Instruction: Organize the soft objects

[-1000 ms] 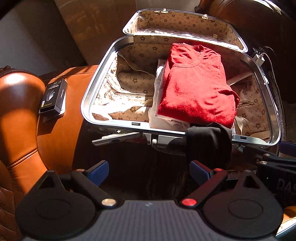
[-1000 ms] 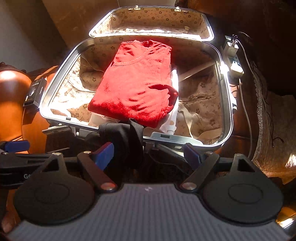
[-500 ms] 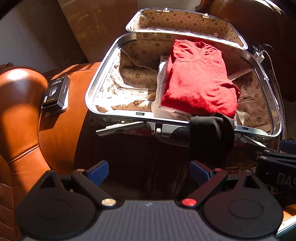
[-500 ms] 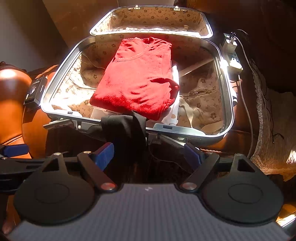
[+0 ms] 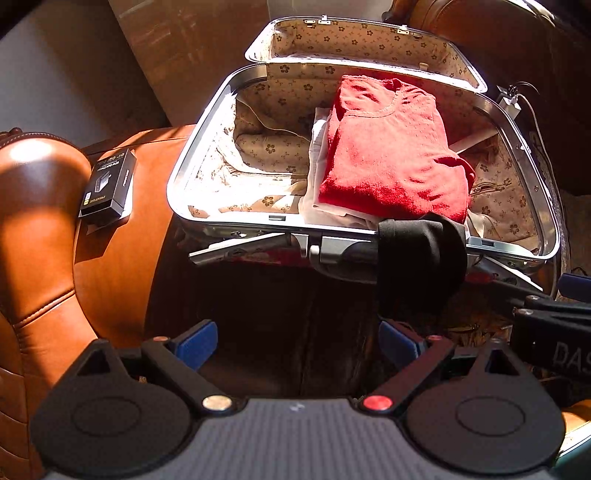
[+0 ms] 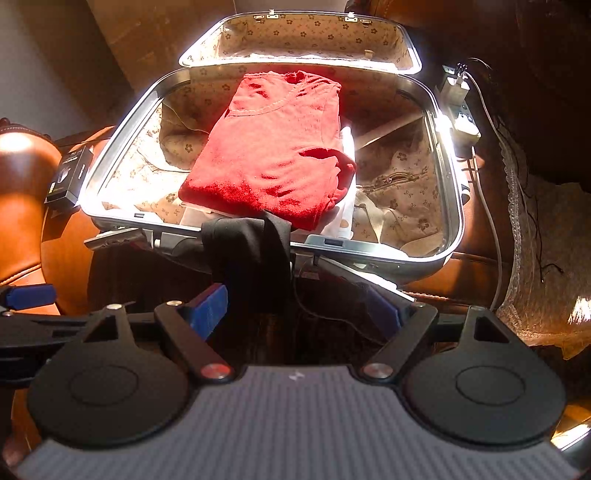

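An open suitcase (image 5: 177,173) (image 6: 452,206) with flowered lining lies on a brown leather seat. Inside it, a folded red sweater (image 5: 391,155) (image 6: 273,151) rests on a white garment (image 5: 317,147). A black cloth (image 5: 417,266) (image 6: 251,251) hangs over the suitcase's front rim, by the handle. My left gripper (image 5: 297,343) is open and holds nothing, short of the front rim, with the cloth just beyond its right finger. My right gripper (image 6: 295,308) is open too, and the cloth hangs just past its left fingertip (image 6: 208,310). Each gripper shows at the edge of the other's view.
A small black box (image 5: 107,184) lies on the leather seat (image 5: 110,266) left of the suitcase. A white power strip (image 6: 458,107) with plugs and cables sits by the right rim. A lace cloth (image 6: 532,258) lies further right. The lid (image 6: 303,33) stands up at the back.
Both grippers have drawn back a little from the suitcase, so it sits higher in both views. They stay open, and the clothes have not moved.
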Motion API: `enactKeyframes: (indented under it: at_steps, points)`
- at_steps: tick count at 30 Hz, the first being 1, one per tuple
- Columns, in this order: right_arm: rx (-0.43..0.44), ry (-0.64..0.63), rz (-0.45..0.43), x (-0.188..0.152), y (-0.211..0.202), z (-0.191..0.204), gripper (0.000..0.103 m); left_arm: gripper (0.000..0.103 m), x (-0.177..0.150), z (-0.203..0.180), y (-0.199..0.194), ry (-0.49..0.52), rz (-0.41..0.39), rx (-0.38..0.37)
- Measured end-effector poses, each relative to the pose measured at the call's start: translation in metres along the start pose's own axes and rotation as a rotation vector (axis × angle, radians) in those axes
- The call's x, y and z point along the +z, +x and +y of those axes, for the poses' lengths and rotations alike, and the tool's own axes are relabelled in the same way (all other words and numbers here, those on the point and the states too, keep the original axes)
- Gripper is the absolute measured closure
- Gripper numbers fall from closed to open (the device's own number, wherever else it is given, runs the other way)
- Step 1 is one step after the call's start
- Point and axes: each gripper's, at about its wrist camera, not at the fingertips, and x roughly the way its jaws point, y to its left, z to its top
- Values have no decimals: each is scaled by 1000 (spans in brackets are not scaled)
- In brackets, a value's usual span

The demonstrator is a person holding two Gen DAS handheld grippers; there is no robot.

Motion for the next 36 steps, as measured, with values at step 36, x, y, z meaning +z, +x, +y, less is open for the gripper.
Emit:
enactKeyframes:
  at_steps: [36]
  points:
    - [-9,36,-6,-27,3,4,13,6,-23,2,9,38,8,-16]
